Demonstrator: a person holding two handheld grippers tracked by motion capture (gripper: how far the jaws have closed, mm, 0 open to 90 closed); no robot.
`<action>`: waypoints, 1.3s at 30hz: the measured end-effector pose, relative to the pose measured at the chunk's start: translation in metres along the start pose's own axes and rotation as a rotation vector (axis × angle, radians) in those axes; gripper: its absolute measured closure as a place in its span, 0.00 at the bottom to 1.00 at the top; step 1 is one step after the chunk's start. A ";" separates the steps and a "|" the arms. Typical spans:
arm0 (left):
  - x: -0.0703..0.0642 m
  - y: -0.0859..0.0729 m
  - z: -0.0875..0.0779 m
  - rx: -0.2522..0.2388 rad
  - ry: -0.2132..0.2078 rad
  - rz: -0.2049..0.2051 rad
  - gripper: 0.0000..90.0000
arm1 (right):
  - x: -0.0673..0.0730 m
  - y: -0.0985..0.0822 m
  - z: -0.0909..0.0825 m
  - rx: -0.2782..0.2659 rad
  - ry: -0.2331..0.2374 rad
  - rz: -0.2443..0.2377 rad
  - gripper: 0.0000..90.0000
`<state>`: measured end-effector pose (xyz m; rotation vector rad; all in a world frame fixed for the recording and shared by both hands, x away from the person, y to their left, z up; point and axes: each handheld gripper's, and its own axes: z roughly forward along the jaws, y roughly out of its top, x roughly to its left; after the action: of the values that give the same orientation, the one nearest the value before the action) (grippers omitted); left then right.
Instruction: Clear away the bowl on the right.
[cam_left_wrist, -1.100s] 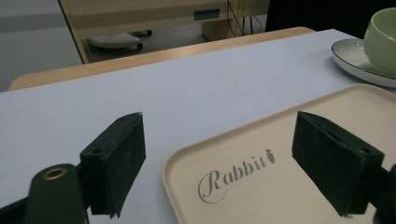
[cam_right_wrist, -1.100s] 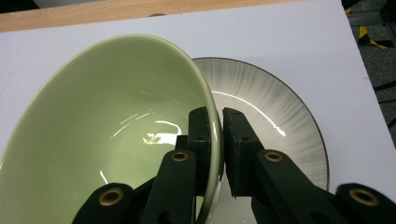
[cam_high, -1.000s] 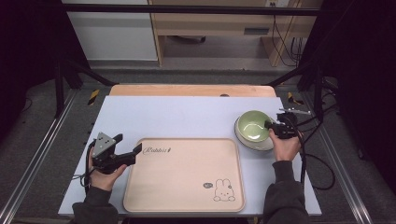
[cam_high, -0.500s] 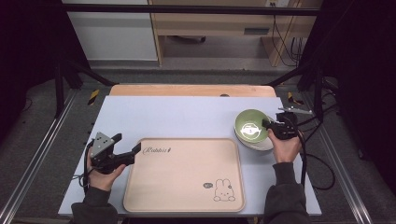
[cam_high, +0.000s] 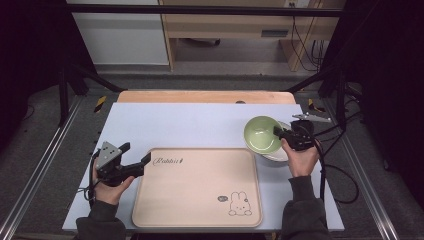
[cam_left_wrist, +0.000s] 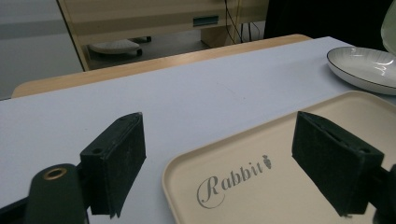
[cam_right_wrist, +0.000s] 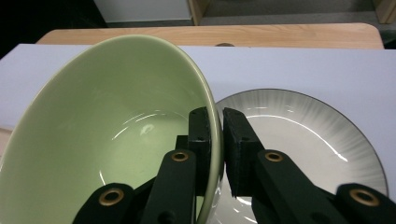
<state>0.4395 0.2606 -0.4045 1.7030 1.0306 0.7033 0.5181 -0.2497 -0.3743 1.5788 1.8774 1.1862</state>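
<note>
A green bowl (cam_high: 262, 134) (cam_right_wrist: 112, 135) hangs tilted above a white plate (cam_high: 277, 153) (cam_right_wrist: 299, 135) at the table's right side. My right gripper (cam_high: 280, 133) (cam_right_wrist: 215, 123) is shut on the green bowl's rim, one jaw inside and one outside. A beige tray (cam_high: 200, 185) (cam_left_wrist: 261, 172) marked "Rabbit" lies at the front middle of the table. My left gripper (cam_high: 145, 161) (cam_left_wrist: 233, 158) stands open at the tray's left corner, its jaws on either side of the tray's rim. The white plate (cam_left_wrist: 362, 70) sits far right in the left gripper view.
The pale blue table top (cam_high: 190, 125) has a wooden strip (cam_high: 205, 96) along its far edge. Cables (cam_high: 340, 170) trail off the right side. A wooden cabinet (cam_high: 235, 30) stands on the floor beyond the table.
The right gripper has lifted the green bowl off the white plate and carried it left, tilting it. The left gripper has stayed at the tray's corner.
</note>
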 end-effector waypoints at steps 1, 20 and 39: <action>0.000 0.000 0.000 0.000 0.000 -0.002 0.19 | 0.002 0.000 -0.001 -0.002 0.009 0.001 0.92; -0.001 0.001 0.000 -0.001 -0.003 0.005 0.19 | 0.042 0.004 -0.007 -0.008 0.131 -0.088 0.92; -0.002 0.001 -0.001 -0.004 -0.005 0.008 0.19 | 0.073 0.002 -0.001 0.024 0.230 -0.136 0.92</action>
<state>0.4380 0.2589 -0.4030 1.7056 1.0193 0.7056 0.4980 -0.1812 -0.3572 1.3491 2.1125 1.3367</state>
